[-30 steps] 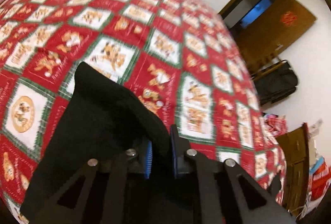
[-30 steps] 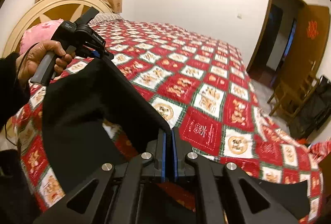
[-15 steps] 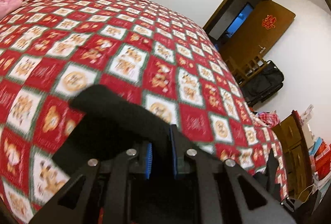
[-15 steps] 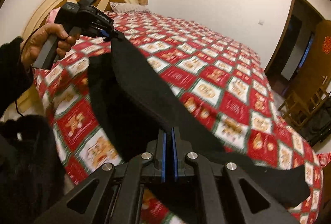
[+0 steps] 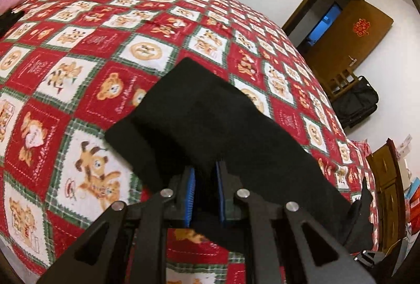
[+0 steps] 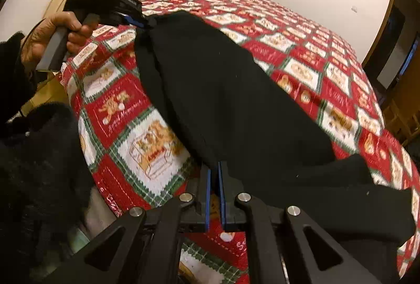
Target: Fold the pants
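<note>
- Fingers first: the left gripper (image 5: 205, 194) has its blue pads clamped on a bunched fold of the black pants (image 6: 231, 111); the right gripper (image 6: 214, 194) pinches another edge of the same cloth, jaws nearly together.
- Bed quilt (image 5: 86, 53) — red, white and green squares with bears — spreads ahead of and below both grippers.
- The pants stretch between the two grips and drape over the quilt's near corner.
- Wooden door (image 5: 349, 37), far right of the left fingers.
- Left hand (image 6: 52, 35) — wrapped on its grip handle, upper left of the right fingers.
</note>
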A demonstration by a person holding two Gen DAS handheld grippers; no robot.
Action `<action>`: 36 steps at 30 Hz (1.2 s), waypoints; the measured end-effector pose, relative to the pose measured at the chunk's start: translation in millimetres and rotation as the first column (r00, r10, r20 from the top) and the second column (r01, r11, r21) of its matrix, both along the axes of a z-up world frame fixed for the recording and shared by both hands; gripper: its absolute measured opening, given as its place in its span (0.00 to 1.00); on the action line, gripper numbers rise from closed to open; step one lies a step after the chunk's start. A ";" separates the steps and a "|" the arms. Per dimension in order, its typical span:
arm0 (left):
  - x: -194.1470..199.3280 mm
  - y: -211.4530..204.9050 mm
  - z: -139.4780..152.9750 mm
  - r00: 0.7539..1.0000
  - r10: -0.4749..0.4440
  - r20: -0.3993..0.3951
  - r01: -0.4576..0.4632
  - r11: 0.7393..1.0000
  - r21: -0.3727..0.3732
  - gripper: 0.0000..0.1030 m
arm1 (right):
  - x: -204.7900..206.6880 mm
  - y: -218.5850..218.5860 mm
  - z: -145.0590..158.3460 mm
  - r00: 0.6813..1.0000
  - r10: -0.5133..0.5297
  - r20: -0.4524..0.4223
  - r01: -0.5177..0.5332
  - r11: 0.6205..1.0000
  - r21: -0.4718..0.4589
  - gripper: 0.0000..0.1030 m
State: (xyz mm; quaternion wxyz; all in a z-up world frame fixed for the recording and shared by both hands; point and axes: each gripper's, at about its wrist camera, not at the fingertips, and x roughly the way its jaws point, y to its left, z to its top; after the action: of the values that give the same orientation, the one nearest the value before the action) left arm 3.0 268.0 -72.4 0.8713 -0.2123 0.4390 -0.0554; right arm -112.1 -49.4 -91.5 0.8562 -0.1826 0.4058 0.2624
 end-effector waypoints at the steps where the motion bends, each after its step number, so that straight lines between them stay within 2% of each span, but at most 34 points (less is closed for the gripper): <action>1: -0.5 1.1 0.0 1.000 0.002 0.006 -0.002 1.000 -0.005 0.15 | -0.3 0.5 -2.8 1.000 -0.001 -0.004 0.001 1.000 -0.004 0.05; 6: 1.3 0.2 -1.3 1.000 0.014 0.027 -0.014 1.000 0.004 0.18 | 0.9 1.8 -7.3 1.000 -0.007 -0.005 0.007 1.000 -0.018 0.05; 8: 3.5 1.4 -4.5 1.000 0.021 0.022 -0.020 1.000 -0.023 0.26 | 0.9 1.0 -6.9 1.000 -0.011 -0.005 0.010 1.000 -0.013 0.05; 10: 8.1 4.8 -6.6 0.998 0.052 0.027 -0.050 0.997 -0.052 0.46 | 1.7 0.2 -6.9 1.000 -0.015 -0.006 0.015 1.000 -0.011 0.05; 11: 11.3 7.7 -7.0 0.996 0.081 0.038 -0.078 0.995 -0.062 0.50 | 2.0 -0.1 -6.2 1.000 -0.019 -0.003 0.019 1.000 -0.010 0.05; 13: 17.3 10.9 -7.5 0.993 0.110 0.046 -0.106 0.991 -0.084 0.50 | 3.1 -1.2 -3.8 1.000 -0.025 0.003 0.025 1.000 -0.005 0.05; 14: 19.6 12.0 -7.7 0.991 0.121 0.047 -0.116 0.988 -0.099 0.48 | 3.4 -2.5 -1.1 1.000 -0.028 0.005 0.028 1.000 0.001 0.05; 15: 21.4 13.2 -8.1 0.991 0.127 0.046 -0.121 0.986 -0.118 0.42 | 3.4 -3.4 0.7 1.000 -0.027 0.004 0.027 1.000 0.006 0.05; 16: 22.4 13.7 -8.3 0.991 0.123 0.044 -0.116 0.983 -0.139 0.18 | 3.1 -4.3 3.1 1.000 -0.023 0.004 0.023 1.000 0.014 0.05; 17: 23.1 13.1 -7.9 0.993 0.109 0.039 -0.103 0.984 -0.148 0.08 | 1.8 -5.3 6.2 1.000 -0.014 0.005 0.014 1.000 0.020 0.05; 20: 14.8 11.7 -2.4 0.995 0.093 0.048 -0.088 0.992 -0.092 0.08 | -1.5 -7.7 11.5 1.000 0.012 0.003 -0.012 0.999 0.033 0.05; 25: -4.2 19.6 11.7 0.993 0.078 0.089 -0.071 0.994 -0.078 0.07 | -5.2 -13.9 13.9 0.999 0.035 -0.020 -0.033 0.998 0.059 0.05; 28: -9.0 25.0 15.6 0.992 0.084 0.093 -0.080 0.995 -0.054 0.07 | -6.5 -13.4 7.9 0.999 0.041 -0.025 -0.040 0.998 0.043 0.05; 34: -3.2 21.0 -18.3 0.995 0.100 -0.012 -0.099 0.992 0.076 0.07 | -6.2 -5.4 -14.6 0.996 0.067 -0.054 -0.069 0.997 -0.031 0.05; 36: -2.3 20.7 -26.9 0.993 0.114 -0.026 -0.111 0.988 0.106 0.13 | -3.7 -6.6 -18.7 0.996 0.054 -0.064 -0.057 0.998 -0.038 0.06</action>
State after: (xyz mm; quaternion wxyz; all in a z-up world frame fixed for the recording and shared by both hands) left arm 0.7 288.8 -99.4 0.8758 -0.1916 0.4425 0.0203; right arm -115.9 -55.9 -110.2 0.8316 -0.2025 0.4324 0.2835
